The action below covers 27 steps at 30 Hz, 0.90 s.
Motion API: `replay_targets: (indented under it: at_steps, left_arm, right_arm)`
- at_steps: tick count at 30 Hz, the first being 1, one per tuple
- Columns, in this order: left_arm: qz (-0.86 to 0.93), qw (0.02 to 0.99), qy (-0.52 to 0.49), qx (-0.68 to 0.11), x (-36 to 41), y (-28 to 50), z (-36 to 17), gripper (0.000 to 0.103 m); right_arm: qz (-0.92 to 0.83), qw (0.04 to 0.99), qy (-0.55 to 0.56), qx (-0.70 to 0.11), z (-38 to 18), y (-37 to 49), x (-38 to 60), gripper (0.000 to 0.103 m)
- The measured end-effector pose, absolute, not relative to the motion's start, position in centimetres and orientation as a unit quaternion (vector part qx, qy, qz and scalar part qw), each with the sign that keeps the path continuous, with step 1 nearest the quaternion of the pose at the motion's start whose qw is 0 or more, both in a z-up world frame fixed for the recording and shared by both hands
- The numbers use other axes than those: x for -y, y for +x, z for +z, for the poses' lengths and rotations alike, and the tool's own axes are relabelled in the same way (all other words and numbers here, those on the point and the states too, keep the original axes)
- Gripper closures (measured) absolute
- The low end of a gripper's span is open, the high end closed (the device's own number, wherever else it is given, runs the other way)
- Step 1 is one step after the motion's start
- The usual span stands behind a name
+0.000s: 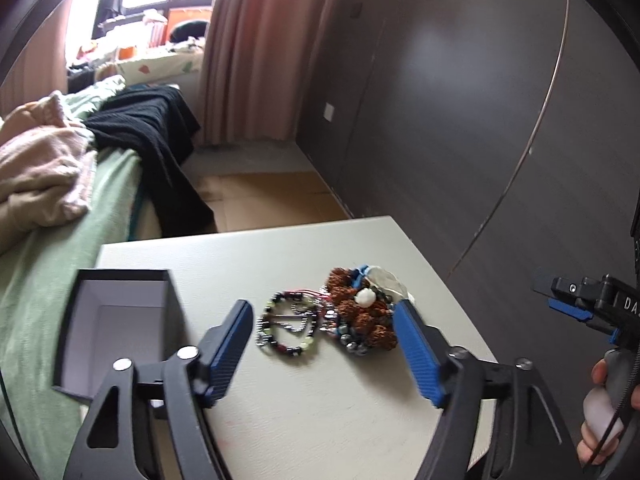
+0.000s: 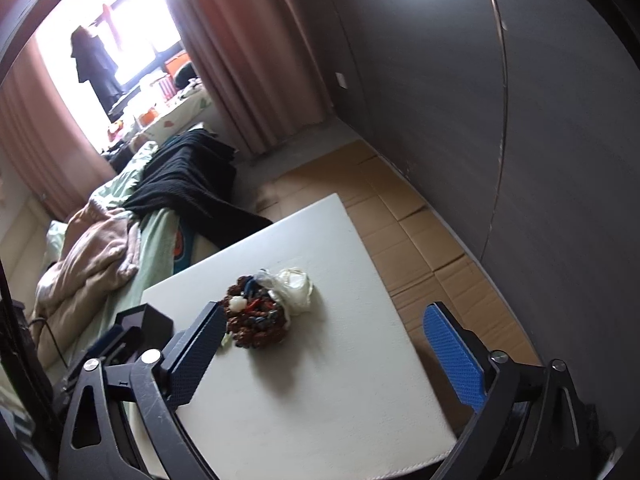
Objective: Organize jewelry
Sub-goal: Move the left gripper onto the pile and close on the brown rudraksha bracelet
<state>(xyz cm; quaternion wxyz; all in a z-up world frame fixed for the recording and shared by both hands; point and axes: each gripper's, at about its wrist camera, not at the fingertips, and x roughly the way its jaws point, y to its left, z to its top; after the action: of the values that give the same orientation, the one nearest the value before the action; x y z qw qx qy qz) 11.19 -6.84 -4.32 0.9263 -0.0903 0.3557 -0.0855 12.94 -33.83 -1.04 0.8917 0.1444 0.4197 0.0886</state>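
Jewelry (image 1: 332, 320) lies heaped on the table (image 1: 320, 400) just ahead of the wide-open, empty left gripper (image 1: 324, 320), nearer than the equally open, empty right gripper (image 2: 324, 328), box (image 1: 120, 320) to its left.

Open box (image 1: 120, 320) at table's (image 1: 320, 400) left edge, jewelry pile (image 1: 340, 320) right of it

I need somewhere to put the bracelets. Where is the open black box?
In the left wrist view the open black box sits at the white table's left edge beside the bed, left of the beaded bracelet.
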Motion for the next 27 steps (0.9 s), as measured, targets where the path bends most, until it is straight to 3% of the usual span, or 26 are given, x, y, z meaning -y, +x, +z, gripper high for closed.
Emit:
replay_targets:
  at_steps: [4,7,17,20,27]
  left_arm:
    - [-0.098,0.915,-0.105,-0.378,7.8,12.8,-5.6,0.048]
    - [-0.104,0.908,-0.115,-0.39,8.3,13.8,-6.2,0.05]
    - [-0.098,0.892,-0.116,-0.427,10.2,16.0,-8.9,0.057]
    - [-0.092,0.889,-0.108,-0.436,10.6,16.4,-9.7,0.071]
    - [-0.096,0.891,-0.097,-0.433,10.3,15.9,-9.7,0.073]
  right_arm:
    - [0.085,0.878,0.167,-0.441,-2.1,14.4,34.3,0.023]
    - [0.086,0.868,0.182,-0.454,-2.9,15.0,34.6,0.028]
    - [0.078,0.853,0.217,-0.468,-4.0,15.6,35.3,0.028]
    - [0.077,0.851,0.221,-0.47,-4.1,15.7,35.6,0.028]
    - [0.086,0.847,0.223,-0.475,-4.5,16.1,35.2,0.028]
